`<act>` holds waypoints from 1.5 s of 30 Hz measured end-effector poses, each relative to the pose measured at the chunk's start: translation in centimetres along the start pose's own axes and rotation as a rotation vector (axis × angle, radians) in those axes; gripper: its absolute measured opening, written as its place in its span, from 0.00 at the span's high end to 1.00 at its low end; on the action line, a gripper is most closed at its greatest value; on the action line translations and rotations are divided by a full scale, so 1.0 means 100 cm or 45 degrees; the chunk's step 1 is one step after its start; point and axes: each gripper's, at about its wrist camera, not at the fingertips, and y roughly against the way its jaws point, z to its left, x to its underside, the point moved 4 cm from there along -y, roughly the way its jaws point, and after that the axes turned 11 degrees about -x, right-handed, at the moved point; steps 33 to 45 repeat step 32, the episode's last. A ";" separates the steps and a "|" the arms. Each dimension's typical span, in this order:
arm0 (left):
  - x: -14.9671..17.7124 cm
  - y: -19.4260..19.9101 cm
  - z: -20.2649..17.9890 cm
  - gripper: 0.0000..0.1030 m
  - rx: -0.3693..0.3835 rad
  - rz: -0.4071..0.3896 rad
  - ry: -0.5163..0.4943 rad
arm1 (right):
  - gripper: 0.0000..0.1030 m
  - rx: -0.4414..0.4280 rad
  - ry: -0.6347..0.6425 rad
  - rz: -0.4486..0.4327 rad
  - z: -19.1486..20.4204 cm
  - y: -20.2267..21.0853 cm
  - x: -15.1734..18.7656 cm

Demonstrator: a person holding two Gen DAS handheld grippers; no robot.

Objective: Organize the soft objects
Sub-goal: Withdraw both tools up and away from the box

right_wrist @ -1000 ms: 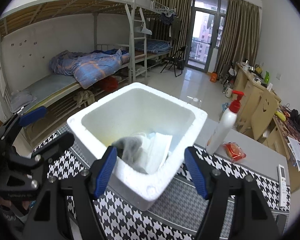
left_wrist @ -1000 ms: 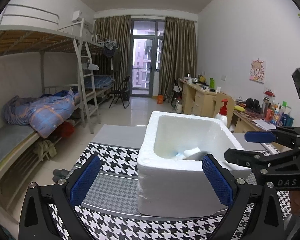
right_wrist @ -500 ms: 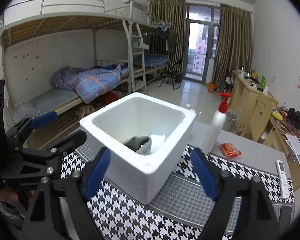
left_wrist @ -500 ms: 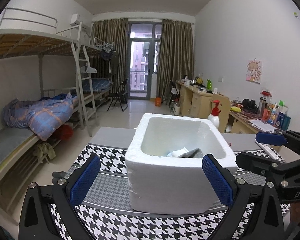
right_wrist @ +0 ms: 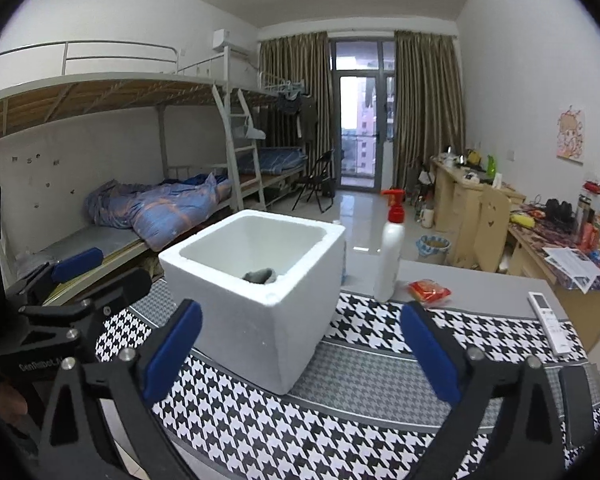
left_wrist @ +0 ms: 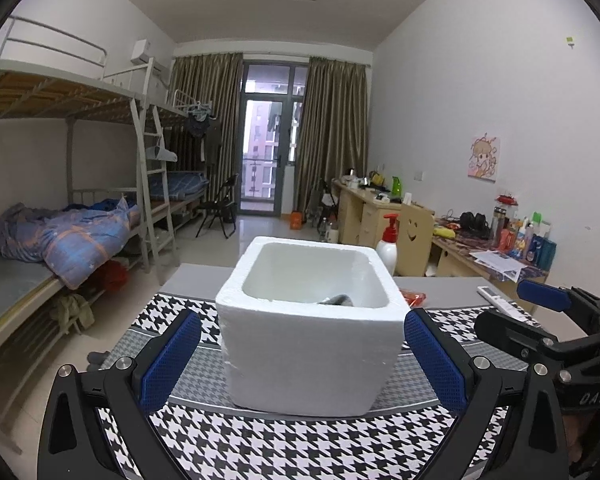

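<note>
A white foam box (left_wrist: pixel 312 332) stands on a houndstooth cloth (left_wrist: pixel 284 444); it also shows in the right wrist view (right_wrist: pixel 256 300). A grey soft item (right_wrist: pixel 260 275) lies inside it, with only its top showing in the left wrist view (left_wrist: pixel 336 300). My left gripper (left_wrist: pixel 300 360) is open and empty, held back in front of the box. My right gripper (right_wrist: pixel 296 356) is open and empty, also in front of the box. Each gripper shows at the edge of the other's view.
A white pump bottle with a red top (right_wrist: pixel 390 256) stands right of the box, beside a red packet (right_wrist: pixel 429 290). A white remote (right_wrist: pixel 550 322) lies at the table's right edge. Bunk beds stand left, desks along the right wall.
Both grippers have pulled back and lowered away from the box, so it looks smaller and farther. The soft items inside it sink out of view behind its rim.
</note>
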 end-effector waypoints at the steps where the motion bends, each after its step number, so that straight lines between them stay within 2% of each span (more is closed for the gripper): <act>1: 0.002 0.002 -0.002 0.01 0.007 -0.003 -0.006 | 0.01 0.011 -0.001 -0.010 0.001 0.003 0.002; 10: 0.017 0.020 -0.009 0.01 0.012 -0.041 -0.018 | 0.01 0.045 -0.022 -0.064 0.002 0.024 0.029; 23: 0.038 0.038 -0.011 0.01 0.022 -0.075 -0.040 | 0.01 0.098 -0.043 -0.127 0.001 0.044 0.050; 32: 0.048 0.042 -0.008 0.01 0.011 -0.073 -0.038 | 0.01 0.117 -0.072 -0.107 -0.005 0.046 0.064; 45: 0.048 0.042 -0.008 0.01 0.011 -0.073 -0.038 | 0.01 0.117 -0.072 -0.107 -0.005 0.046 0.064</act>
